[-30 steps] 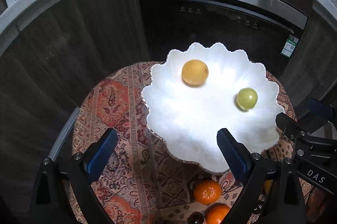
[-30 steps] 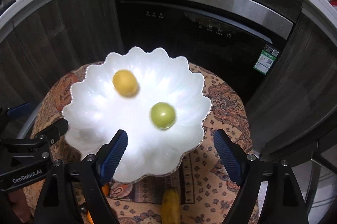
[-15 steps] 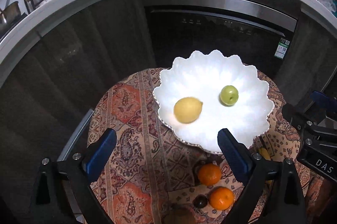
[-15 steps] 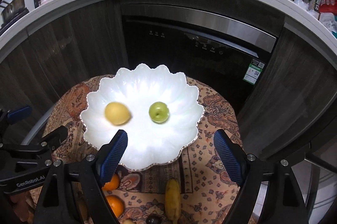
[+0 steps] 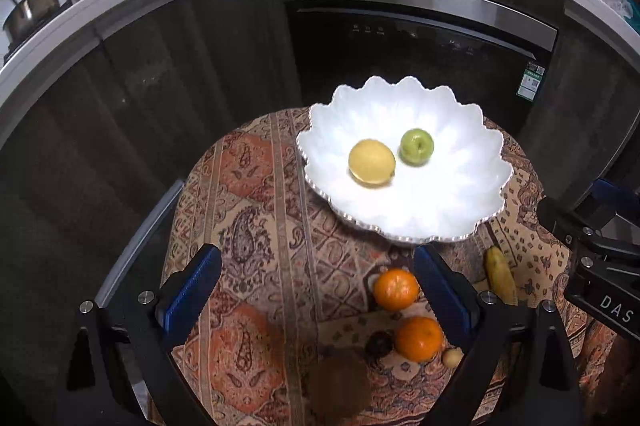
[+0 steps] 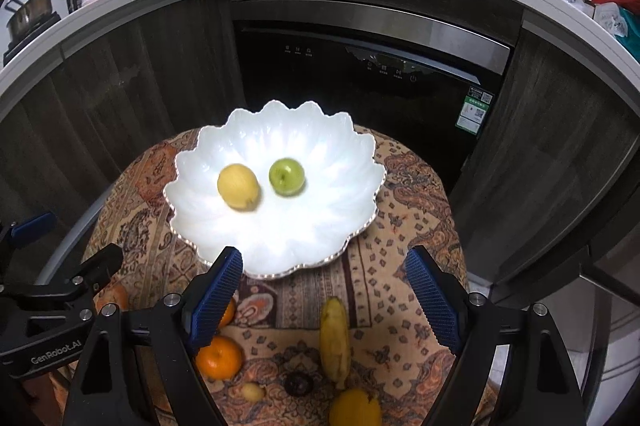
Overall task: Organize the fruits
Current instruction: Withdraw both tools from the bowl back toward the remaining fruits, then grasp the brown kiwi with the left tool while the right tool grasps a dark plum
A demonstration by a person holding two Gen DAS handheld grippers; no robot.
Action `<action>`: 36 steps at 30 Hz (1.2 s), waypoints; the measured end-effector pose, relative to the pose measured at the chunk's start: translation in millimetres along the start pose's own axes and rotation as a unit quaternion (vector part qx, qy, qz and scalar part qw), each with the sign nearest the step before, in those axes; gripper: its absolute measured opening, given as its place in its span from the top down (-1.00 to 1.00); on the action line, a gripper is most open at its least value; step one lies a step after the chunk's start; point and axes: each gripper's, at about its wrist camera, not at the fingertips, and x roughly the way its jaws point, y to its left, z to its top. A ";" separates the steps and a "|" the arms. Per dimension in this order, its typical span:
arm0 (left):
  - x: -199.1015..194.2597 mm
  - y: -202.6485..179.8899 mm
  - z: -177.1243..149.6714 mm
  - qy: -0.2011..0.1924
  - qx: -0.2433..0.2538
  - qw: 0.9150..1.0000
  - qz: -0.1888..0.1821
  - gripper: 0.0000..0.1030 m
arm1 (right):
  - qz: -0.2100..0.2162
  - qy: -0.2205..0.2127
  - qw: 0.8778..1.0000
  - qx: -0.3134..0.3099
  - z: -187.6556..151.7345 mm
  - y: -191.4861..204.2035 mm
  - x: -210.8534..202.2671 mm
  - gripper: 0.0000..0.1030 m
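Both held above the table [image 5: 256, 193], empty: left gripper [image 5: 316, 290] spread wide over the patterned cloth, right gripper [image 6: 324, 296] likewise spread, just short of the bowl's near rim. Already in the white bowl [image 6: 340, 129]: a yellow lemon [image 6: 237, 185] and a green apple [image 6: 286, 176], close together, perhaps touching. Loose on the cloth, near side: two oranges [image 5: 396, 288] [image 5: 419, 338], a banana [image 6: 335, 338], a small dark fruit [image 6: 298, 382], a small pale one [image 6: 253, 391], a brown fuzzy one [image 5: 340, 386], and another yellow fruit [image 6: 354, 408] at the frame edge.

Likely risks: round, smooth-skinned fruit rolling across the glossy bowl when more gets dropped in; an orange slipping from ribbed pads if pinched off-centre; the soft banana bruising under a hard squeeze; the scalloped, thin-looking rim chipped or tipped by a low gripper. Cloth woven, matte, probably grippy; bowl slick, fluted like petals.
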 end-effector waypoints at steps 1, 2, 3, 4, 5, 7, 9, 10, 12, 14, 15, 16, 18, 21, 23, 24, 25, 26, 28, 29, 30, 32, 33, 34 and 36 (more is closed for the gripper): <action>-0.6 0.8 -3.9 0.001 -0.002 1.000 0.001 -0.90 | 0.000 0.000 1.000 0.000 -1.8 0.7 -0.5 -0.64; -1.1 1.5 -7.6 0.002 -0.005 1.000 0.003 -0.90 | 0.000 0.001 1.000 -0.001 -4.4 1.7 -0.9 -0.64; -1.3 2.1 -10.4 0.003 -0.007 1.000 0.003 -0.90 | 0.002 0.003 1.000 -0.002 -8.5 3.2 -0.7 -0.64; -1.3 2.8 -14.4 0.004 -0.010 1.000 0.004 -0.90 | 0.003 0.005 1.000 -0.002 -11.3 4.4 -0.5 -0.64; -1.3 3.5 -17.8 0.005 -0.011 1.000 0.004 -0.90 | 0.004 0.008 1.000 -0.001 -14.5 5.1 0.0 -0.64; -0.4 4.3 -25.7 0.009 -0.013 1.000 0.008 -0.90 | 0.005 0.013 1.000 -0.001 -21.5 6.6 1.6 -0.64; 1.0 4.9 -32.8 0.012 -0.014 1.000 0.010 -0.90 | 0.003 0.017 1.000 0.000 -28.1 7.7 2.6 -0.64; 1.6 4.7 -37.1 0.014 -0.014 1.000 0.010 -0.90 | 0.002 0.018 1.000 0.000 -30.6 7.9 2.8 -0.64; 2.5 4.5 -44.2 0.018 -0.016 1.000 0.011 -0.90 | 0.000 0.020 1.000 0.000 -36.5 8.8 3.5 -0.64; 4.8 4.0 -51.6 0.023 -0.018 1.000 0.011 -0.90 | 0.000 0.022 1.000 -0.001 -41.4 9.6 4.5 -0.64; 6.0 3.9 -55.1 0.025 -0.019 0.999 0.011 -0.90 | 0.000 0.024 1.000 -0.001 -44.9 10.4 5.3 -0.64; 7.1 4.0 -58.2 0.027 -0.020 0.999 0.012 -0.90 | 0.000 0.026 1.000 -0.002 -47.3 10.9 5.9 -0.64; 8.9 4.5 -64.9 0.031 -0.024 0.999 0.012 -0.90 | -0.002 0.028 1.000 -0.003 -52.8 11.8 6.8 -0.64; 10.9 3.7 -73.2 0.033 -0.024 0.999 0.013 -0.90 | 0.000 0.033 0.999 -0.002 -61.1 12.3 8.6 -0.64; 12.6 3.0 -78.6 0.035 -0.023 0.999 0.013 -0.90 | 0.001 0.037 0.999 0.000 -66.5 12.4 9.9 -0.64; 13.7 3.1 -81.5 0.036 -0.024 0.999 0.013 -0.90 | 0.001 0.039 0.999 0.001 -70.5 12.6 10.8 -0.64; 14.6 2.9 -84.2 0.037 -0.024 0.999 0.013 -0.89 | 0.001 0.041 0.999 0.002 -72.8 12.7 11.5 -0.64; 16.1 2.5 -87.2 0.038 -0.024 0.999 0.013 -0.89 | 0.001 0.042 0.999 0.002 -76.5 13.0 12.2 -0.64; 19.5 2.4 -92.2 0.042 -0.023 0.999 0.010 -0.89 | 0.000 0.045 0.999 0.001 -82.8 14.2 13.1 -0.64; 22.2 1.7 -95.6 0.046 -0.023 0.999 0.009 -0.89 | -0.001 0.047 0.999 0.000 -87.0 15.0 14.0 -0.64; 23.8 1.3 -97.9 0.048 -0.022 0.999 0.007 -0.89 | 0.000 0.049 0.999 0.000 -90.3 15.5 14.8 -0.64; 28.0 0.3 -103.3 0.053 -0.022 0.998 0.006 -0.88 | 0.001 0.053 0.999 -0.002 -95.4 16.9 16.4 -0.64; 29.2 0.0 -105.0 0.055 -0.022 0.998 0.006 -0.88 | 0.001 0.055 0.998 -0.003 -99.0 18.0 17.4 -0.64; 30.9 -0.4 -107.5 0.056 -0.022 0.998 0.006 -0.88 | 0.001 0.056 0.998 -0.004 -100.5 18.1 17.9 -0.64; 33.7 -0.9 -112.4 0.059 -0.023 0.998 0.007 -0.87 | -0.002 0.057 0.998 -0.006 -104.8 19.3 19.1 -0.64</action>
